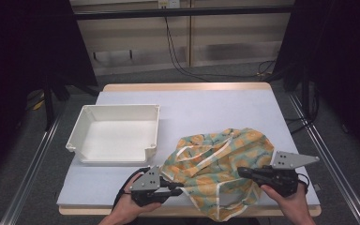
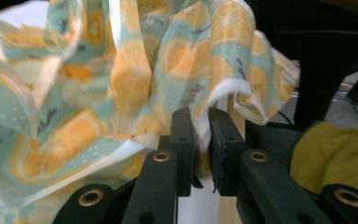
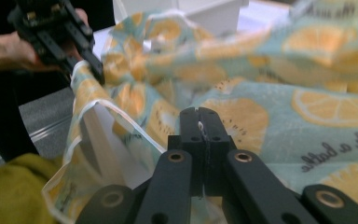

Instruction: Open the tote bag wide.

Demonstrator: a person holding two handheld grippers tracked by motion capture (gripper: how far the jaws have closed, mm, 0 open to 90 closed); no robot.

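— Two claws on one cloth, is that right? Which step is this?

— Yes. Both hold the thin, crumpled cloth printed with orange citrus slices on pale green, edged in white (image 1: 215, 161). I judge it the spreading step: each claw has caught a piece of the cloth before drawing it out flat or folding it.

— How do the claws stand?

— The left claw (image 1: 178, 191) has its jaws nearly closed, with a fold of the white hem pinched between them; the left gripper view shows a narrow gap that the cloth occupies. The right claw (image 3: 200, 122) has its jaws pressed tight together on a thin edge of cloth.

— And where does the cloth lie?

— On the white-topped bench (image 1: 215, 101), at its near edge towards the near right corner, with a lobe hanging over that edge. It bunches up between the two claws. The white rectangular plastic tray (image 1: 82, 123) sits empty towards the left edge, just beside the cloth.

— What does the next move call for?

— Probably moving the claws apart evenly, keeping both grips firm so the slippery hem does not slide out.
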